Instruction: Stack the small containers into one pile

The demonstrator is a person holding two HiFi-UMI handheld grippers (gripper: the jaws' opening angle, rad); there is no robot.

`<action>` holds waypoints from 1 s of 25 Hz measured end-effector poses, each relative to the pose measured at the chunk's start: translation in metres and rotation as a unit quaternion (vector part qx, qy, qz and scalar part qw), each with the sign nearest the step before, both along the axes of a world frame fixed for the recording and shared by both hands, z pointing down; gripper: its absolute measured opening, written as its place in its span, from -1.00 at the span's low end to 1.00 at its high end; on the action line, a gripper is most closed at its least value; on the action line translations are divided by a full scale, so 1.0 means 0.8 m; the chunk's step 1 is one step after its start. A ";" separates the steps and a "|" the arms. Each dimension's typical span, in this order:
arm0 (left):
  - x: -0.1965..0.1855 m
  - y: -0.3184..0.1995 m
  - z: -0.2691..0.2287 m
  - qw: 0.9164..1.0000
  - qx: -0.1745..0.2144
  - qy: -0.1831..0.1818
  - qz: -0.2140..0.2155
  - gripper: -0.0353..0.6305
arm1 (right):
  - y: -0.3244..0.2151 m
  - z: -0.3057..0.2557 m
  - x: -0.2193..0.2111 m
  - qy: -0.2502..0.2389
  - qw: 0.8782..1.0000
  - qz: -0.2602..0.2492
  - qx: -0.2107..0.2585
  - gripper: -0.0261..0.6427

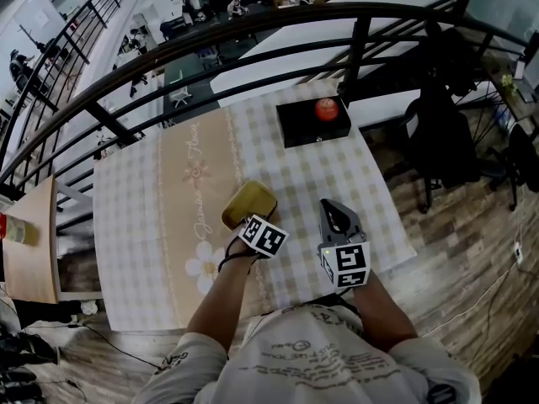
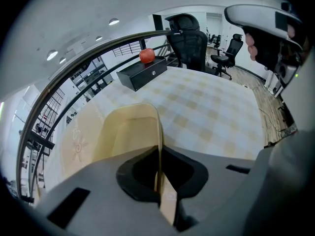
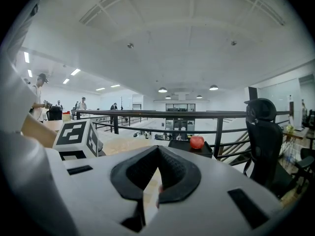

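**Left tool (image 2: 158, 181) pinching a cream container (image 2: 130, 132); right tool (image 3: 156, 181) closed on nothing**

The container is a small, thin-walled tub of smooth pale-yellow plastic, oblong with rounded corners and open at the top; the left tool's dark padded jaws are pressed together on one of its side walls, one pad inside and one outside; from the head view it sits just ahead of that tool, tilted, over the middle of the worktop (image 1: 143, 217); whether its base touches the cloth cannot be told. The worktop wears a soft cloth of faint beige-and-white checks, with a plain tan band printed with a white flower running down it. The right tool hovers just beside the left one, its jaws fully together and empty. At the far edge stands a flat, matt black box (image 1: 313, 120) with a glossy round red apple (image 1: 327, 108) on top; a curved dark metal railing (image 1: 253, 23) runs behind.
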State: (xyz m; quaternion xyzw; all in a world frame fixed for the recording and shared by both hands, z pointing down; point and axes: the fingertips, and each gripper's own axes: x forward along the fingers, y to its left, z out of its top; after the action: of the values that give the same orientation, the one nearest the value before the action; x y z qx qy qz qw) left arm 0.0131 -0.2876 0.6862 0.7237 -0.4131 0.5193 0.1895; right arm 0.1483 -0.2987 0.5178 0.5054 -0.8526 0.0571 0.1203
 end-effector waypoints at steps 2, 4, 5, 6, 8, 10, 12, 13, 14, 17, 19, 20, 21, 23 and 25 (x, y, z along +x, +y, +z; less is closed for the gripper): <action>0.000 0.001 0.001 1.000 -0.003 0.000 0.002 -0.86 | 0.000 -0.001 0.000 0.002 1.000 -0.001 0.000 -0.91; 0.001 0.003 0.002 1.000 -0.006 0.005 0.002 -0.86 | 0.000 -0.002 -0.001 0.003 1.000 -0.002 0.000 -0.91; 0.002 0.003 0.001 1.000 -0.005 0.011 0.000 -0.86 | 0.000 -0.002 -0.001 0.004 1.000 -0.003 0.001 -0.92; 0.002 0.003 0.001 1.000 -0.003 0.018 -0.004 -0.86 | 0.001 -0.001 -0.001 0.004 1.000 -0.003 0.001 -0.91; 0.003 0.003 0.000 1.000 -0.003 0.028 -0.008 -0.82 | 0.001 -0.001 -0.003 0.005 1.000 -0.006 0.002 -0.91; 0.003 0.004 0.000 1.000 -0.004 0.029 -0.004 -0.76 | 0.000 -0.001 -0.006 0.005 1.000 -0.008 0.003 -0.91; 0.003 0.006 -0.002 1.000 -0.004 0.029 -0.001 -0.72 | 0.001 -0.002 -0.008 0.006 1.000 -0.010 0.002 -0.91; 0.003 0.007 -0.003 1.000 -0.003 0.030 -0.001 -0.71 | 0.001 -0.003 -0.009 0.005 1.000 -0.012 0.003 -0.91; 0.002 0.008 -0.006 1.000 0.000 0.031 -0.002 -0.71 | 0.002 -0.005 -0.010 0.005 1.000 -0.013 0.004 -0.91; -0.002 0.008 -0.018 0.999 0.017 0.046 -0.014 -0.71 | 0.003 -0.006 -0.016 0.004 1.000 -0.019 0.006 -0.91; -0.008 0.004 -0.034 0.996 0.046 0.067 -0.037 -0.71 | 0.004 -0.007 -0.021 0.004 1.000 -0.023 0.007 -0.91; -0.013 0.000 -0.043 0.993 0.066 0.081 -0.054 -0.71 | 0.004 -0.007 -0.024 0.004 1.000 -0.025 0.007 -0.91; -0.018 -0.003 -0.054 0.989 0.087 0.098 -0.073 -0.71 | 0.004 -0.008 -0.028 0.004 1.000 -0.028 0.008 -0.91; -0.026 -0.006 -0.078 0.977 0.126 0.134 -0.107 -0.78 | 0.004 -0.011 -0.037 0.005 0.999 -0.035 0.010 -0.91; -0.035 -0.007 -0.105 0.966 0.159 0.158 -0.131 -0.84 | 0.004 -0.016 -0.048 0.005 0.999 -0.043 0.013 -0.91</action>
State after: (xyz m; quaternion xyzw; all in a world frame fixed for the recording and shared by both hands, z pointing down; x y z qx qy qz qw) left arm -0.0146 -0.2930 0.6021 0.7571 -0.5463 0.2966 0.2008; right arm 0.1100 -0.2952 0.5051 0.4697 -0.8738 0.0385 0.1202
